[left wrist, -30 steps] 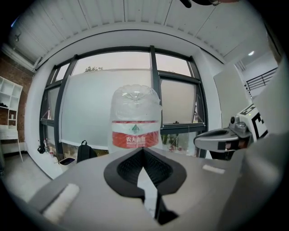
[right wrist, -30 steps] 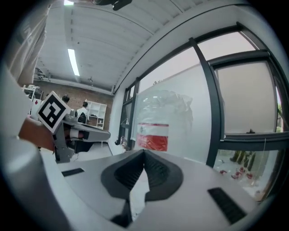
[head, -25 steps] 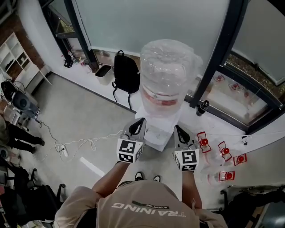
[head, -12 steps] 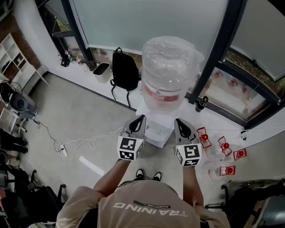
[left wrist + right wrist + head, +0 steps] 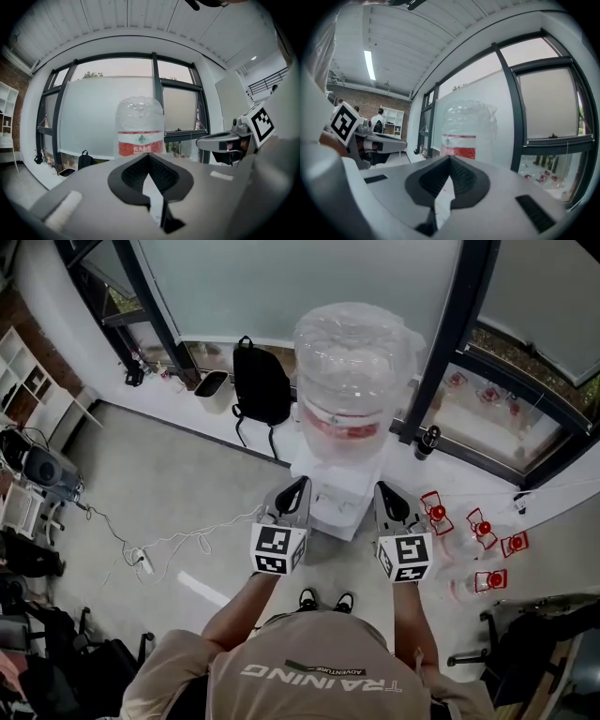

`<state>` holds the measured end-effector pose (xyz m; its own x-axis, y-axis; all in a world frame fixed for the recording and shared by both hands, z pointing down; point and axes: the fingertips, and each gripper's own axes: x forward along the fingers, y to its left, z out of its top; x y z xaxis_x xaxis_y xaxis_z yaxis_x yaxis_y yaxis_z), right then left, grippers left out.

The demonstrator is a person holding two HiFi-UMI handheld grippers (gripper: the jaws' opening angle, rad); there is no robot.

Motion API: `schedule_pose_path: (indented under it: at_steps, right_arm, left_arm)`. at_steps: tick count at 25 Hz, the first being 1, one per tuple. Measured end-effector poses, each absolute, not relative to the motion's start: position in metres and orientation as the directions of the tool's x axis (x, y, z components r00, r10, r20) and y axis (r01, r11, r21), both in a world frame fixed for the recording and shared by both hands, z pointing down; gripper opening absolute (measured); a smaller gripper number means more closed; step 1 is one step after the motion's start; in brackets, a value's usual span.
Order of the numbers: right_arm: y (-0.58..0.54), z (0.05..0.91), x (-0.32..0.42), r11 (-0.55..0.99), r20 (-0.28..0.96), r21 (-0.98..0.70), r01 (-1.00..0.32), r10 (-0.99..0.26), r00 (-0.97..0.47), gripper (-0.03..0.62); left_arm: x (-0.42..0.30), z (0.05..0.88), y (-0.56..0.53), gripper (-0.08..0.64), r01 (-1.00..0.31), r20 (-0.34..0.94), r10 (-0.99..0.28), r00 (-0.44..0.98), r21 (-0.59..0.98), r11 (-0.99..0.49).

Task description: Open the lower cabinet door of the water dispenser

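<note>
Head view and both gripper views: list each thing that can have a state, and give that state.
Left gripper: shut, empty.
Right gripper: shut, empty.
Bottle: seated on the dispenser.
Lower door: hidden from above, cannot tell whether open or shut.
Backpack: standing upright by the window.

The water dispenser (image 5: pixel 328 495) stands before the window wall, and the big bottle (image 5: pixel 354 362) on top fills the room above it. To its left the grey floor (image 5: pixel 187 474) lies open, crossed further out by a white cable with a power strip (image 5: pixel 142 560); a black backpack (image 5: pixel 261 385) stands behind. To its right, red-capped bottles (image 5: pixel 484 529) crowd the floor, and a dark window post (image 5: pixel 441 343) rises close behind.
</note>
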<state>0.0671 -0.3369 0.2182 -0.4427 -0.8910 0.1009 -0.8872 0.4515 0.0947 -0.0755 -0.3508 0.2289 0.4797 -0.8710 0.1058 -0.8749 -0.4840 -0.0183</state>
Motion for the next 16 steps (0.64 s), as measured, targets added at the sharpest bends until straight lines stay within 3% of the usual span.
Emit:
schedule_pose_path:
  at_steps: [16]
  right_arm:
    - [-0.34,0.221,0.077,0.45,0.133,0.128,-0.884,-0.891,-0.434,0.009]
  left_arm:
    - [-0.061,0.227,-0.357,0.008,-0.857,0.092,-0.854,0.512,-0.017,-0.516]
